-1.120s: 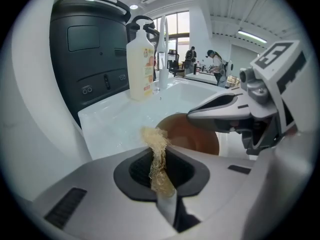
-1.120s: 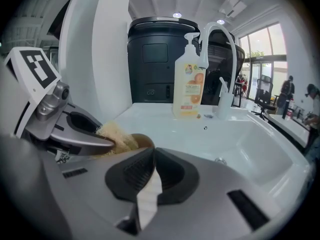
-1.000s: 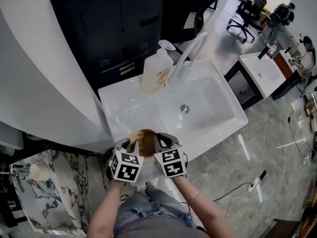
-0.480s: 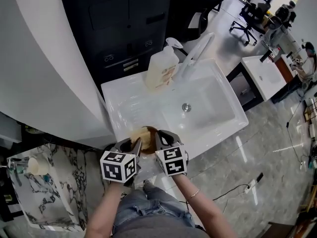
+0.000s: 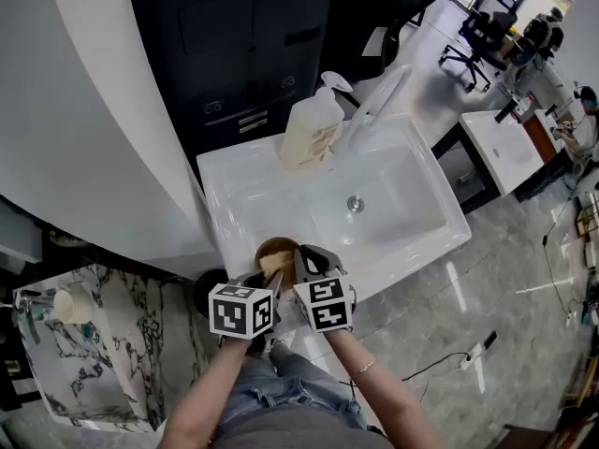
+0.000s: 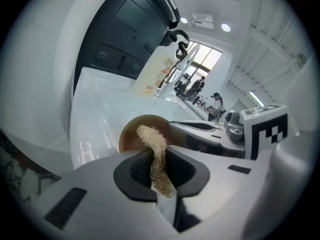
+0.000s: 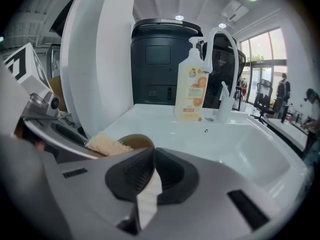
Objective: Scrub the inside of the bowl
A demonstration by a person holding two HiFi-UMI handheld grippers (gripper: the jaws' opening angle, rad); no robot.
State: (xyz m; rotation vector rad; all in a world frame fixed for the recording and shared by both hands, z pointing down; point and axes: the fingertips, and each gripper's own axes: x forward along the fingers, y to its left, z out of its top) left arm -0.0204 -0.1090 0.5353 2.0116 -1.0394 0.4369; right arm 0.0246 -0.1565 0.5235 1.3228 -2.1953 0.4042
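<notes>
A brown wooden bowl (image 5: 274, 250) stands on the white sink's drainboard (image 5: 239, 204), near its front edge. My left gripper (image 5: 269, 283) is shut on a pale fibrous scrub sponge (image 6: 150, 139); the sponge's free end pokes over the bowl (image 6: 131, 135) at its near side. My right gripper (image 5: 301, 262) is at the bowl's right rim, jaws shut on the rim of the bowl (image 7: 137, 142). In the right gripper view the sponge (image 7: 106, 145) lies across the bowl's left edge, and the bowl's inside is mostly hidden.
A soap pump bottle (image 5: 312, 129) and a white faucet (image 5: 379, 96) stand at the back of the sink. The basin with its drain (image 5: 356, 204) lies to the right. A black cabinet (image 5: 243, 36) rises behind. A marble-topped stand (image 5: 112, 382) with a cup (image 5: 65, 305) is at left.
My left gripper has carried the sponge from the bowl's left rim across to its near side. The right gripper has stayed on the bowl's right rim.
</notes>
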